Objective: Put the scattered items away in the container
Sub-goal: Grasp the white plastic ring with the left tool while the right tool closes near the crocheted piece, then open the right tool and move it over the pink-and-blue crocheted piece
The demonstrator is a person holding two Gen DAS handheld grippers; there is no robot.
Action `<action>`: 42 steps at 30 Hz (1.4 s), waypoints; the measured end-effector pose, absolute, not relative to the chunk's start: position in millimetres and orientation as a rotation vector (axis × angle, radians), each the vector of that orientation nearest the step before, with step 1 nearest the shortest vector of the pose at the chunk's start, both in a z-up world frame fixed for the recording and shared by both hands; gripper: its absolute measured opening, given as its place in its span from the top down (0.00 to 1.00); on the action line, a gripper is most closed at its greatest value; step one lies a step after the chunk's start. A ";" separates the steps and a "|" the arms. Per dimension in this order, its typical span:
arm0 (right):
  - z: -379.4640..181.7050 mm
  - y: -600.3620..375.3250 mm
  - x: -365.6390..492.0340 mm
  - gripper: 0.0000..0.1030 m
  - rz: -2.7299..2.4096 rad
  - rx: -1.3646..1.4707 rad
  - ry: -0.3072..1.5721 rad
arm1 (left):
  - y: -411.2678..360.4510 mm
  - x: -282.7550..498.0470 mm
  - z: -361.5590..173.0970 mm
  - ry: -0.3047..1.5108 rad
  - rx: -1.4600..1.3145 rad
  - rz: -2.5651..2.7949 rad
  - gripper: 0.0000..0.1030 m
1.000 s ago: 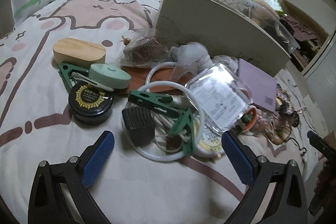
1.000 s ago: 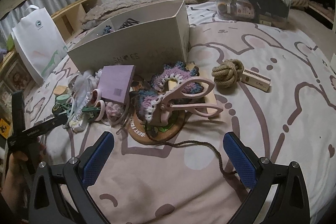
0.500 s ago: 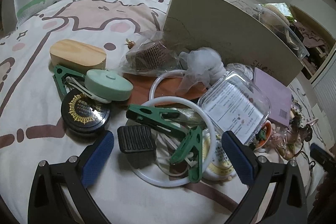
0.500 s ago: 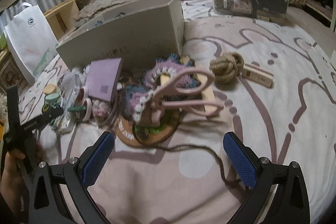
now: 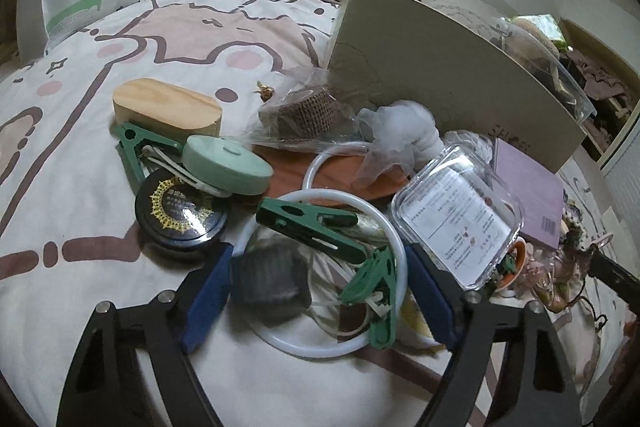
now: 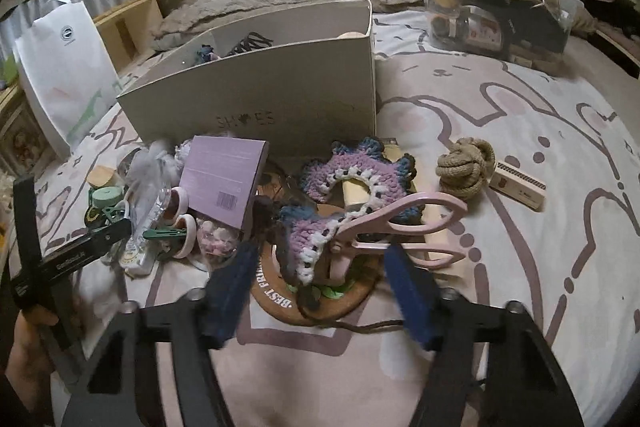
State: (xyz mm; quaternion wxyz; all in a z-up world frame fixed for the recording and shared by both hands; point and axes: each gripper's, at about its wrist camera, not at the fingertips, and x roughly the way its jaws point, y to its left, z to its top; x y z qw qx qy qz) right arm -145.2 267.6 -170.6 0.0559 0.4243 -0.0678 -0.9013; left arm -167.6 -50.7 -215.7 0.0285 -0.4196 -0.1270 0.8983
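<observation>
Left gripper point(image 5: 318, 291) has just been closing but is not yet pinching — its blue pads flank a dark block point(image 5: 269, 282), a white ring point(image 5: 394, 247) and a green clip point(image 5: 310, 227) on the bed point(image 5: 60, 147), without pressing them. Right gripper point(image 6: 320, 287) has also just been narrowing; its pads straddle the pink scissors point(image 6: 400, 227) and crochet piece point(image 6: 356, 175) atop a round coaster point(image 6: 276, 297), gripping nothing. Behind both piles stands the box point(image 6: 260, 99), holding a few items.

Each hand-held gripper point(image 5: 320, 291) has a black frame, silver screws, blue pads point(image 6: 232, 287).
</observation>
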 end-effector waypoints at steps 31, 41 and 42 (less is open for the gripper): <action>-92.4 282.6 -105.6 0.96 -2.766 0.951 -0.332 | -56.8 -123.9 -145.6 -0.345 -1.100 2.794 0.18; -50.8 296.0 -79.0 0.96 -2.720 0.776 -0.454 | -47.6 -107.8 -119.8 -0.329 -1.020 2.775 0.18; -47.6 296.1 -77.1 0.96 -2.707 0.763 -0.464 | -46.6 -106.2 -118.7 -0.326 -1.017 2.773 0.18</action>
